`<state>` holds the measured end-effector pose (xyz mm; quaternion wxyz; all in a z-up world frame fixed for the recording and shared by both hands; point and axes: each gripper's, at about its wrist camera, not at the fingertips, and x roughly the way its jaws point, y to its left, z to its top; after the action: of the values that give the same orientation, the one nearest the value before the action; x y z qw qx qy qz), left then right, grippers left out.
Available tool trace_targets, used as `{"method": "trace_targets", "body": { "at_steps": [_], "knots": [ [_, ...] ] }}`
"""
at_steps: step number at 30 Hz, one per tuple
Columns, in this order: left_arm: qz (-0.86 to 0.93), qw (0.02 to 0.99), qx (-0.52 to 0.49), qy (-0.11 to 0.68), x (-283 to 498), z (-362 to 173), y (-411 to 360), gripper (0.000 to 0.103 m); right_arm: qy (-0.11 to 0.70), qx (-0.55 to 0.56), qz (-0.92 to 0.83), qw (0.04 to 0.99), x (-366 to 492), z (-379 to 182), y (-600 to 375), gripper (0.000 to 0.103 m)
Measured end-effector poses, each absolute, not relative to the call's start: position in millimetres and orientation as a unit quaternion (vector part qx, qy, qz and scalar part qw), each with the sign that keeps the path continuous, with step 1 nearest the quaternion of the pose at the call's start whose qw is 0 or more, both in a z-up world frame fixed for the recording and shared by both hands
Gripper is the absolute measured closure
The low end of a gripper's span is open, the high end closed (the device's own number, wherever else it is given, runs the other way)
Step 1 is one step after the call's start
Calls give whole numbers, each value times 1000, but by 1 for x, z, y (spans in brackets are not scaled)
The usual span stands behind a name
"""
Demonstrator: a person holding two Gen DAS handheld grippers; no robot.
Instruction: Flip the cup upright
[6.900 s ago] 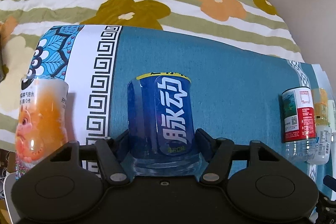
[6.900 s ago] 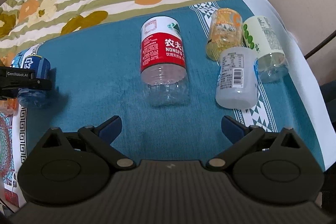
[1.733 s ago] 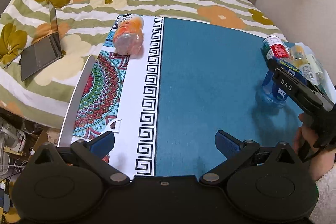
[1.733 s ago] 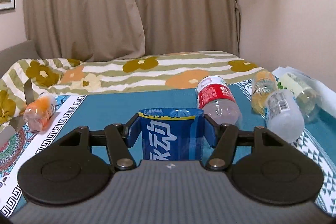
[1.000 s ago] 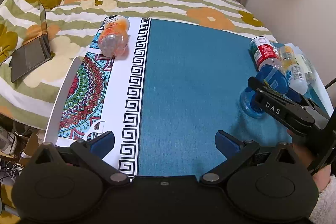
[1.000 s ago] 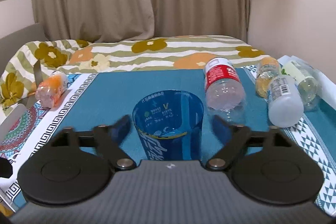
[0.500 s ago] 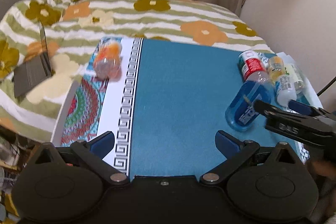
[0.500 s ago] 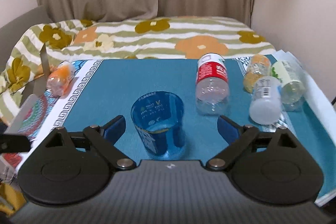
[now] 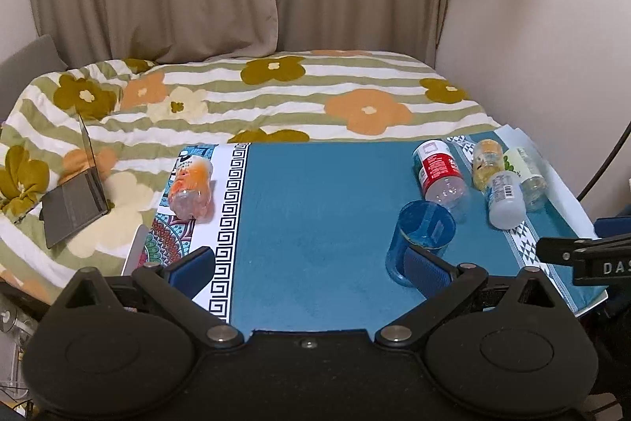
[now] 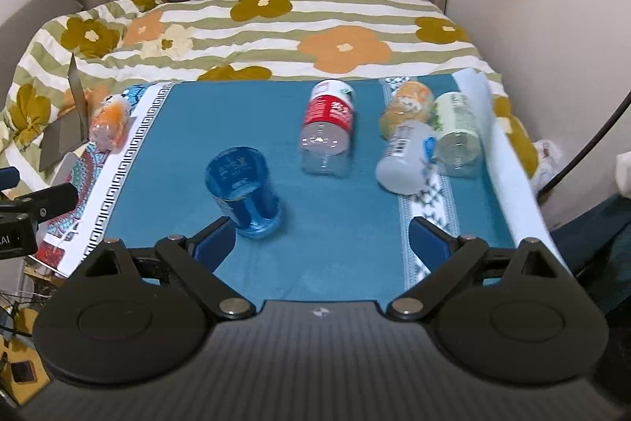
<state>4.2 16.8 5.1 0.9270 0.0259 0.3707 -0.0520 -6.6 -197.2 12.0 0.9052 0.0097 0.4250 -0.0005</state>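
The blue clear cup (image 9: 421, 238) stands upright, mouth up, on the teal mat (image 9: 315, 216); in the right wrist view the cup (image 10: 244, 192) stands left of centre. My left gripper (image 9: 311, 273) is open and empty, drawn back near the mat's front edge, its right finger just in front of the cup. My right gripper (image 10: 321, 243) is open and empty, pulled back, with the cup just beyond its left finger. The right gripper's side also shows at the right edge of the left wrist view (image 9: 583, 257).
A red-label cup (image 10: 329, 133), an orange one (image 10: 406, 105), a white one (image 10: 406, 160) and a green one (image 10: 457, 129) lie on their sides at the mat's right. An orange cup (image 9: 191, 184) lies at the left. A laptop (image 9: 75, 200) sits on the flowered blanket.
My right gripper set the blue cup down upright, opened and drew back. My left gripper rose and pulled back, open throughout.
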Motion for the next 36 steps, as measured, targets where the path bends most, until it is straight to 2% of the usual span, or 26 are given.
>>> {"method": "trace_targets", "body": {
  "at_steps": [36],
  "knots": [
    [-48,934,38,352,-9,10,-13,0,433,30,-10,901,-19,9,-234,0]
  ]
}}
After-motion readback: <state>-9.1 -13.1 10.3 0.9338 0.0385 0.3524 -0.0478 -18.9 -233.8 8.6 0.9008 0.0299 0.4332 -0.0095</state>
